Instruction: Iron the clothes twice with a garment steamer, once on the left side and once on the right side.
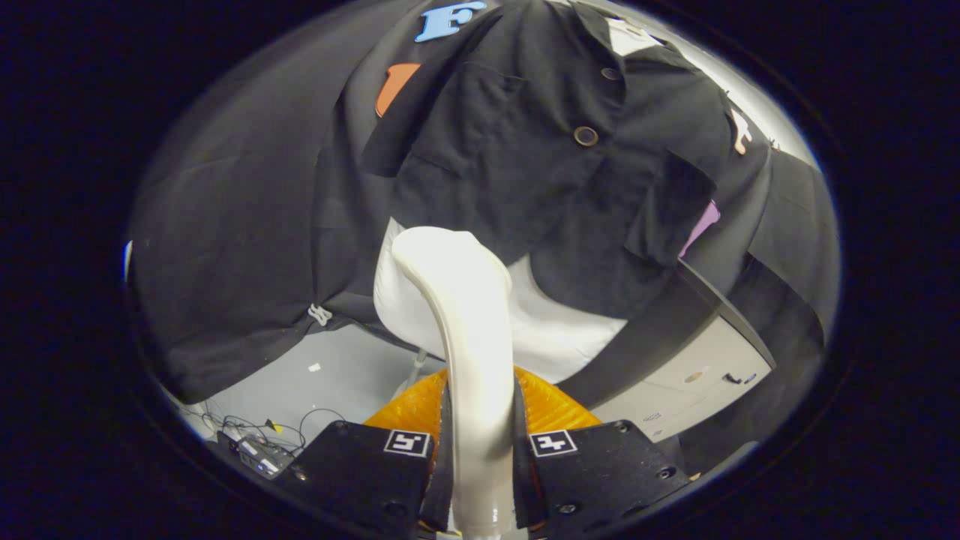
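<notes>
The steamer [469, 330] held between the fingers of the gripper [480, 450] is a glossy cream white, and the hanging shirt [540, 172] beyond it is plain black with dark round buttons [586, 136]. Under the shirt's hem shows a plain white cloth [555, 330]. The floor [337, 375] is pale grey with thin black cables [247, 427] on it, and the cabinet [697, 375] to the side is off-white with a dark top edge.

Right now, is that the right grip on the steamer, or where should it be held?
Yes, hold the steamer by its slim white handle, fingers closing from either side. The gripper is shut on that narrow stem, which fits between the fingers. The broad head beyond them stays free, facing the hanging black shirt.
</notes>
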A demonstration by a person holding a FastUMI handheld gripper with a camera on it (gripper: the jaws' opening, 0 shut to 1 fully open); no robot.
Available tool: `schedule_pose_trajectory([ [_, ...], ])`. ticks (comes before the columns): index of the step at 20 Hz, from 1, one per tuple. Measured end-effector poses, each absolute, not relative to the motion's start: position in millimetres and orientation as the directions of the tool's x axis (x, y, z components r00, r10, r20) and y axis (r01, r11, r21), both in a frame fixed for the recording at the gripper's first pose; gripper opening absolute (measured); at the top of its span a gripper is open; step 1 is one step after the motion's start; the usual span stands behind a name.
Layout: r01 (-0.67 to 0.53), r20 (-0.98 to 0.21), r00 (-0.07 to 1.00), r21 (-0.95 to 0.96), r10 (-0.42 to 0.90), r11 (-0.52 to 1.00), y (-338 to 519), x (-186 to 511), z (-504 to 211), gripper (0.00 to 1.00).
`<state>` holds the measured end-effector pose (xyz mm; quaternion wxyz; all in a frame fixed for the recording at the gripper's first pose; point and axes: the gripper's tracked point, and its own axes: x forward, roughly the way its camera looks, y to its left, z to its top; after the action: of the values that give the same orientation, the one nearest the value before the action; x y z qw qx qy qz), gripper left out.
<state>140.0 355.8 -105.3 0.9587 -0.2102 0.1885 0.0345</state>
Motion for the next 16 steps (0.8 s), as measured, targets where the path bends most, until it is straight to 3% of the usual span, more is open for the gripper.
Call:
schedule_pose_trajectory([
  [16, -0.055, -0.413, 0.911, -0.138, -0.007, 0.989, 27, -50, -88, 0.35],
])
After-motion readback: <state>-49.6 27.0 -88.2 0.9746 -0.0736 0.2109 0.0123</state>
